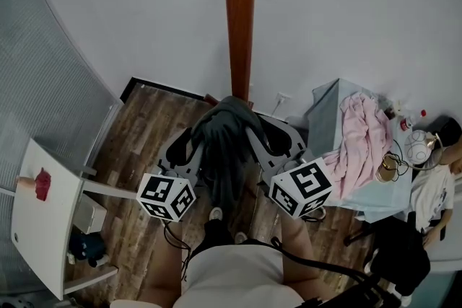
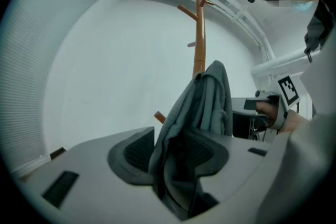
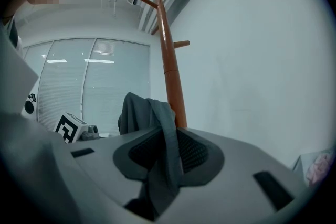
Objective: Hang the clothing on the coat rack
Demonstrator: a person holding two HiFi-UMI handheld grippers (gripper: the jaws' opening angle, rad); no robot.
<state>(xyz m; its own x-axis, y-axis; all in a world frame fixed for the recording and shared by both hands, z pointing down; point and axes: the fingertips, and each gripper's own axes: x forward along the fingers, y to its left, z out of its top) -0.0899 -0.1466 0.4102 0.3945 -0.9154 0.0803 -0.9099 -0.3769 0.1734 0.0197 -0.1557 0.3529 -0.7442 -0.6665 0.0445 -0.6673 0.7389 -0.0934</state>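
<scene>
A dark grey garment [image 1: 225, 148] hangs bunched against the brown wooden coat rack [image 1: 239, 18], its top at the pole; what carries it is hidden. Both grippers point level at it from either side. My left gripper [image 1: 189, 148] has its jaws apart, with the cloth [image 2: 202, 107] running loosely down through the gap. My right gripper [image 1: 274, 141] also stands open, a fold of the garment [image 3: 167, 139] lying between its pads. The rack's pole [image 2: 199, 44] rises behind the cloth, pegs near its top, and a short lower peg [image 2: 159, 117] sticks out bare. The pole [image 3: 170, 71] also shows in the right gripper view.
A white table [image 1: 43, 242] with a red item [image 1: 42, 184] stands at the left. At the right, a light-blue table [image 1: 328, 112] carries pink cloth [image 1: 361, 141] and small things. Another person [image 1: 433, 191] sits at the far right. Wood floor, white wall behind the rack.
</scene>
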